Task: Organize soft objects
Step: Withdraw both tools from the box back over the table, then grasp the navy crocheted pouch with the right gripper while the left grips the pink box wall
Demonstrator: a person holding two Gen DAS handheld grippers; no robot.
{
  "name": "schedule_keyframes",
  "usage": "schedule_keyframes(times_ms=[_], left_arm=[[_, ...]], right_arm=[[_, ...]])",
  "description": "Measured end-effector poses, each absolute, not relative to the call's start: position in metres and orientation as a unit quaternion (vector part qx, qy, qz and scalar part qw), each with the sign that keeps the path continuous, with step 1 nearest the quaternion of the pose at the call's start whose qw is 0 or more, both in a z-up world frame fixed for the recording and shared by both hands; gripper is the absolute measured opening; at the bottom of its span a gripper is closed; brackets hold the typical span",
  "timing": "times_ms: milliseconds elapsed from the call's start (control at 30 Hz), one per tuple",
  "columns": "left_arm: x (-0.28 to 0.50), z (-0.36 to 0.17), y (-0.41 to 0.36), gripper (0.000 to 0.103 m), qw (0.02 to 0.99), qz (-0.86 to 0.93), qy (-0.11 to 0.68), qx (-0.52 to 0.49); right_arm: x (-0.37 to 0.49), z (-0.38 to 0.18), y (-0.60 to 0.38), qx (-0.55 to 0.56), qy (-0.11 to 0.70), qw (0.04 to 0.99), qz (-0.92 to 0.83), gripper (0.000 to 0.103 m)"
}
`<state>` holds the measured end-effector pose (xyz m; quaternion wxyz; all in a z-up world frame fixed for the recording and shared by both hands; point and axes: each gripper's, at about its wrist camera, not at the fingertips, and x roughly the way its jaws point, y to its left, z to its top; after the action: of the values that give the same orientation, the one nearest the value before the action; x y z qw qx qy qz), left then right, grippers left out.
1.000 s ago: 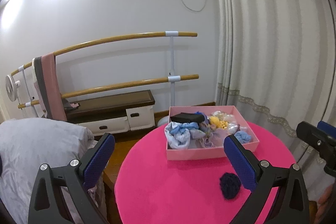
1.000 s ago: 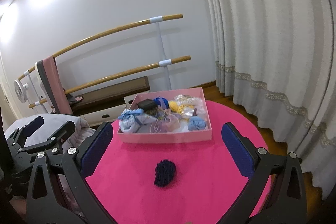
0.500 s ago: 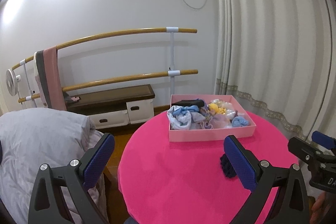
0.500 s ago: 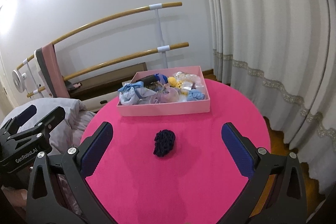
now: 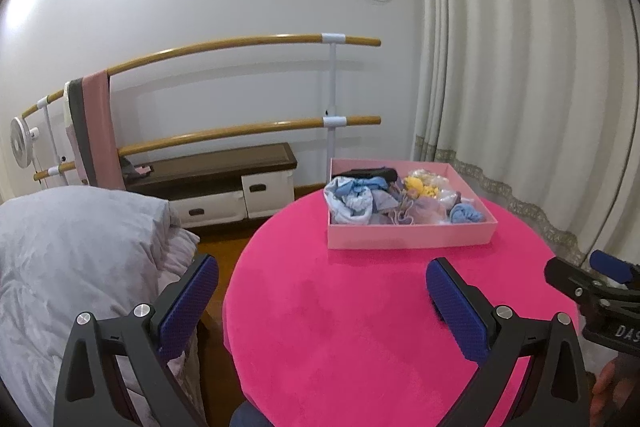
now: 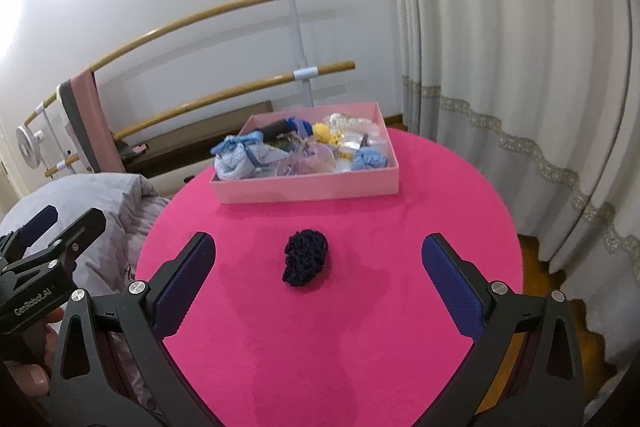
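Left wrist view: looking across the round pink table (image 5: 360, 327) toward the pink box (image 5: 412, 237), sitting on the table's far half. Holding many soft items in there already: a pale blue and white bundle (image 5: 352, 199) at the left end, a yellow piece (image 5: 418, 187) near the back wall, a lilac pouch (image 5: 428, 209) in the middle, a small blue piece (image 5: 466, 215) at the right end. Left gripper (image 5: 320, 299) hovering nearer than the box with jaws spread wide, gripping nothing. Dark knitted piece not showing here, probably hidden behind the right finger. Right gripper (image 5: 600, 279) poking in at the edge, to the right of the box and nearer; not readable from this angle whether parted or closed.

Right wrist view: dark navy knitted piece (image 6: 306, 259) lying alone on the table, in front of the box and well apart from it. Right gripper (image 6: 318, 281) framing it between widely parted jaws, clamping nothing. Left gripper (image 6: 44, 227) showing left of the box, over a grey pillow (image 6: 100, 195), jaws parted.

Judging the step as picking up the navy piece for the box. Doing it well probably meaning: lowering straight down until the pads (image 6: 188, 283) straddle the clump, closing across its narrow width, pinching deep enough to catch bulk rather than a loose loop.

Reading the clump as a lumpy oval, long axis running from near-left to far-right toward the box, broader end farther away. No clear front to it.
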<state>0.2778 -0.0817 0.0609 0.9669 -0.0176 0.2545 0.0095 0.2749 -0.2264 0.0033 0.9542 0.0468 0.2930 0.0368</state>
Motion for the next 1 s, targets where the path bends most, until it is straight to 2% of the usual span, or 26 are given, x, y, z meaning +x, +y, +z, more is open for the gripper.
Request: schedule_keyframes(times_ms=[700, 833, 900, 967, 1000], left_arm=[[0.398, 0.005, -0.07, 0.103, 0.943, 0.023, 0.331, -0.03], [0.422, -0.01, -0.069, 0.103, 0.938, 0.027, 0.343, -0.03], [0.431, -0.015, -0.069, 0.103, 0.937, 0.028, 0.347, -0.03], [0.442, -0.02, -0.069, 0.103, 0.936, 0.029, 0.349, -0.029], [0.448, -0.022, -0.069, 0.103, 0.936, 0.029, 0.35, -0.029]], right_arm=[[0.376, -0.087, -0.199, 0.018, 0.4, 0.916, 0.039, 0.102], [0.391, -0.102, -0.195, 0.01, 0.417, 0.908, 0.038, 0.09], [0.396, -0.109, -0.194, 0.002, 0.426, 0.904, 0.039, 0.078], [0.401, -0.118, -0.189, -0.011, 0.436, 0.899, 0.043, 0.071], [0.4, -0.118, -0.185, -0.029, 0.429, 0.902, 0.042, 0.062]])
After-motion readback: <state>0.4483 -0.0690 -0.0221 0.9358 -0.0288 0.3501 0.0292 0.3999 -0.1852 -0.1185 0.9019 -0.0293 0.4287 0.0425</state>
